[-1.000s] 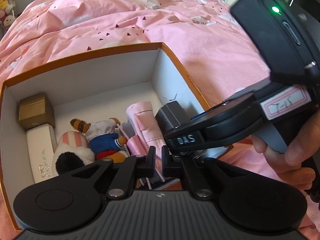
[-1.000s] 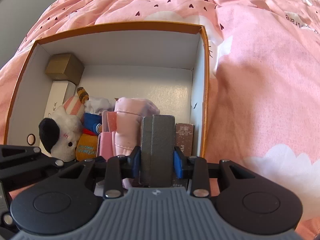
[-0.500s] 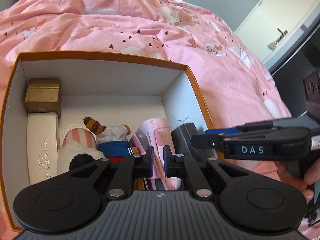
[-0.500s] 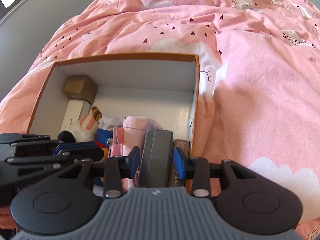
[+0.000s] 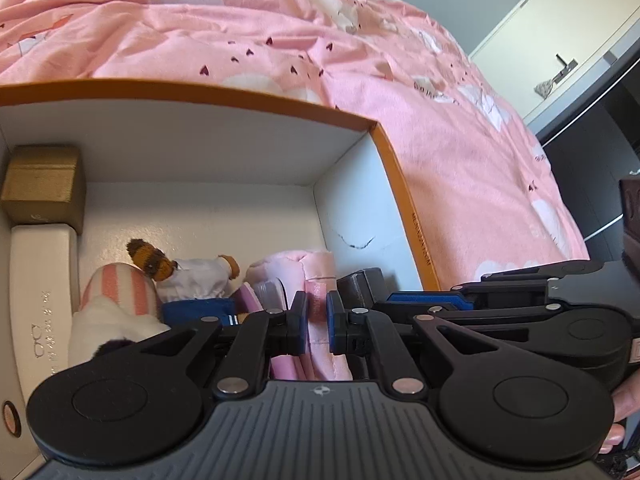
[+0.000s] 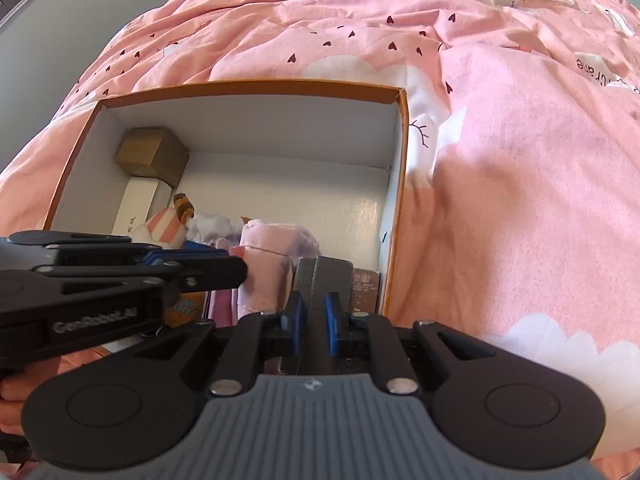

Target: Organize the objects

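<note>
An orange-rimmed box [image 5: 396, 168] [image 6: 403, 128] with white inside lies on the pink bed. It holds a gold cube [image 5: 44, 188] [image 6: 152, 156], a white case [image 5: 40, 300] [image 6: 136, 204], plush toys [image 5: 160, 280] [image 6: 176, 220], a pink fabric roll [image 5: 316, 272] [image 6: 268, 260], a grey case [image 5: 362, 286] [image 6: 324, 276] and a brown carton [image 6: 366, 288]. My left gripper [image 5: 317, 322] is nearly shut just above the pink roll, nothing clearly held. My right gripper [image 6: 316, 318] is narrowed around the grey case's upright spine.
The pink heart-print duvet [image 5: 440, 120] [image 6: 520, 200] surrounds the box. The back half of the box floor [image 6: 288, 184] shows white. A cream wardrobe door [image 5: 560, 40] and dark furniture [image 5: 592, 168] stand at the right.
Both grippers have pulled back and up from the box. The right jaws, which clamped the wide grey case, have narrowed onto its spine. The case stands in the box.
</note>
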`<control>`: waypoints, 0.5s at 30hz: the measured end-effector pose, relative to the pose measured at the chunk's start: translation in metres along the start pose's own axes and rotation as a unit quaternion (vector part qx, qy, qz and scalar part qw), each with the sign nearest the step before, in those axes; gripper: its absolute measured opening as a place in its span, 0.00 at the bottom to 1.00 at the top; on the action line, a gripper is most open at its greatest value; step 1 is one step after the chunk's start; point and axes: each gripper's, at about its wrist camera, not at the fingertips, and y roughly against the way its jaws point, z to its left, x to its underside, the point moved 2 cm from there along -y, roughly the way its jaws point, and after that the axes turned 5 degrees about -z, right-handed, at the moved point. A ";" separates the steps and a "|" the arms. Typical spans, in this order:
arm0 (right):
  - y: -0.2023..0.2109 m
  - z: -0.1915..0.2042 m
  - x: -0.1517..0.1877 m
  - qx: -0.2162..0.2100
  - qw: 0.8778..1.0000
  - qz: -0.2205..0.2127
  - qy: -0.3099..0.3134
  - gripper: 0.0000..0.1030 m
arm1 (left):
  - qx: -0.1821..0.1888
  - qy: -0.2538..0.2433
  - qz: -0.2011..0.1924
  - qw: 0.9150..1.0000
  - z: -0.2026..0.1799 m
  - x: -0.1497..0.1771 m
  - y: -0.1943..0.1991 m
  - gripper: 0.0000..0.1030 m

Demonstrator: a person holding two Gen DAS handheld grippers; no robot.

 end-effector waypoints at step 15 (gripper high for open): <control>0.008 -0.005 0.007 -0.022 0.999 -0.022 -0.019 0.11 | -0.013 -0.014 -0.003 1.000 -0.005 0.001 0.002 0.09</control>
